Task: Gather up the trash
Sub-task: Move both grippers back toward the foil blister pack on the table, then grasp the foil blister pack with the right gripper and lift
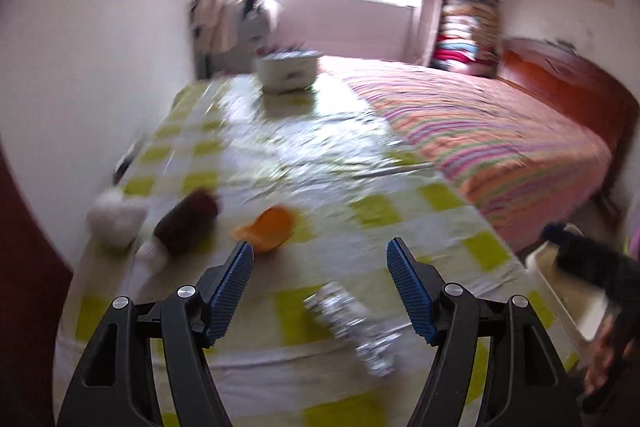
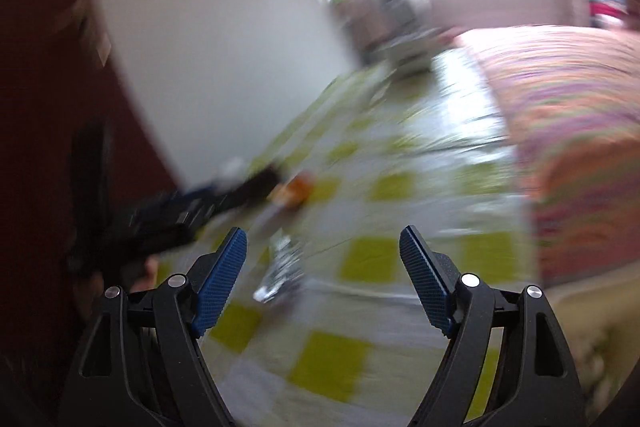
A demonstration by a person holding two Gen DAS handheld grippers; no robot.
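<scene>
Left wrist view: my left claw [image 1: 320,251] is tipped down over the green-and-white checked cloth [image 1: 372,211], blue ribbed pads [image 1: 236,287] spread wide w/ nothing between them. A crumpled silver foil wrapper [image 1: 352,327] lies on the cloth just below the gap, untouched. Further off to the left: an orange plastic scrap [image 1: 266,227], a dark brown cylinder w/ white end [image 1: 182,223] and a white crumpled wad [image 1: 114,219]. My right claw [image 1: 588,259] shows blurred at the right edge, above a white tray [image 1: 576,307]. Right wrist view, very blurred: right claw [image 2: 323,243] tilted and rolled, jaws wide and opening, empty; foil wrapper [image 2: 282,271] is on the cloth below, my left claw [image 2: 192,211] reaching in at left.
</scene>
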